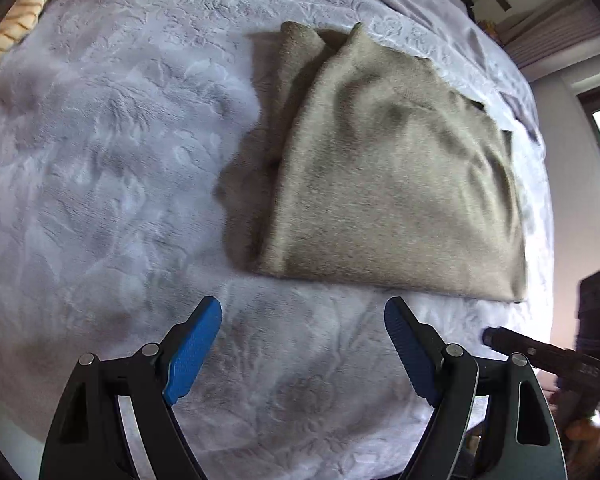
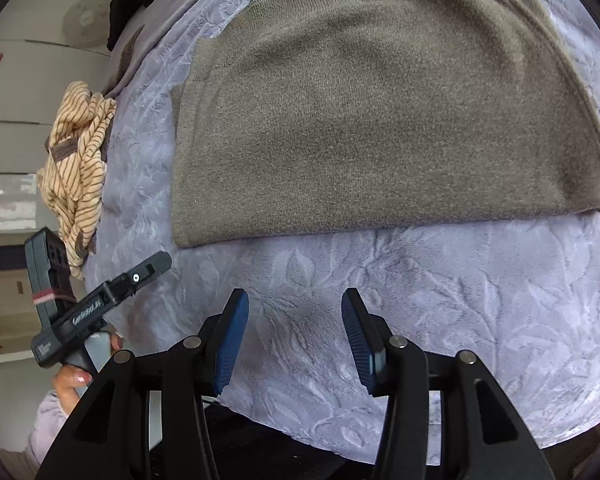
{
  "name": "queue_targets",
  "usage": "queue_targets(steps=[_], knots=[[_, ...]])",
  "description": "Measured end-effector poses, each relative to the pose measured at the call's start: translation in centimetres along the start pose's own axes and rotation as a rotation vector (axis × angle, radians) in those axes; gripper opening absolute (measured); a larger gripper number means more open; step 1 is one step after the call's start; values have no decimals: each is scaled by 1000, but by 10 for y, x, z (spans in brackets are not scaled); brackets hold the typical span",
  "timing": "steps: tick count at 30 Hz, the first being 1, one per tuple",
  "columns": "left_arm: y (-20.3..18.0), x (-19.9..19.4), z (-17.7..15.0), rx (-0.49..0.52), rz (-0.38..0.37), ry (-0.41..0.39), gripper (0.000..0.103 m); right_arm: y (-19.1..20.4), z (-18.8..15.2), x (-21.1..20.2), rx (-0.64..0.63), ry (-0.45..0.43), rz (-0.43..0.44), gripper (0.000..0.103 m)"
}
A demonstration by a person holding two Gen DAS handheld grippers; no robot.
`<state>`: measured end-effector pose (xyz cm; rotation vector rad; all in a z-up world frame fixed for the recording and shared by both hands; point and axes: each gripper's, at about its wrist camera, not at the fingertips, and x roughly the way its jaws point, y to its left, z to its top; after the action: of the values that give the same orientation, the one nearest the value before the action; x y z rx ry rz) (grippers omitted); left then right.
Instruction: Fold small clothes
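Note:
A grey-brown knit garment [image 1: 380,180] lies folded flat on the lavender embossed blanket [image 1: 100,160], with a loose flap bunched along its left side. My left gripper [image 1: 302,304] hovers open just short of its near edge, blue pads wide apart and nothing between them. In the right wrist view the same garment [image 2: 380,120] fills the upper half, its near fold straight. My right gripper [image 2: 295,294] is open over bare blanket [image 2: 460,300] in front of that fold and holds nothing.
A crumpled cream garment with brown stripes [image 2: 76,160] sits at the bed's left edge, also seen as the striped garment [image 1: 20,12]. A person's hand [image 2: 72,380] grips the left tool's handle. Dark clothing lies at the far end of the bed. Walls and a window border the bed.

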<state>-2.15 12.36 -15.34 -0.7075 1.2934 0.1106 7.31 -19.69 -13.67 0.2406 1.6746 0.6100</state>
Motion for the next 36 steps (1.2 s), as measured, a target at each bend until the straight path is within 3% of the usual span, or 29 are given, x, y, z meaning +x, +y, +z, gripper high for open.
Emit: queue_targets(steps=[9,15,20,21,23,27,31,34,36], knots=[[13,9,-11,-149,-182,17,85,-12,22,51,202,18,293,53],[14,22,-15,-216,-266,19,85,-36,25,79,379,-23,411,53],[16,38,-18,-334,-400,25,85,-51,30,82,472,-68,507,53],[16,40,-18,-352,-415,24,85,-52,33,82,476,-73,518,50],[14,44,-18,-389,-451,18,85,-48,39,78,446,-80,517,11],[2,49,-15,-416,-508,-10,85,-32,49,56,342,-107,560,9],[-5,53,-2,-468,-554,-76,85,-21,55,40,263,-106,540,9],[-9,55,13,-482,-518,-136,85,-20,55,41,243,-90,527,9],[-16,57,24,-452,-456,-161,85,-18,53,46,243,-77,515,9]])
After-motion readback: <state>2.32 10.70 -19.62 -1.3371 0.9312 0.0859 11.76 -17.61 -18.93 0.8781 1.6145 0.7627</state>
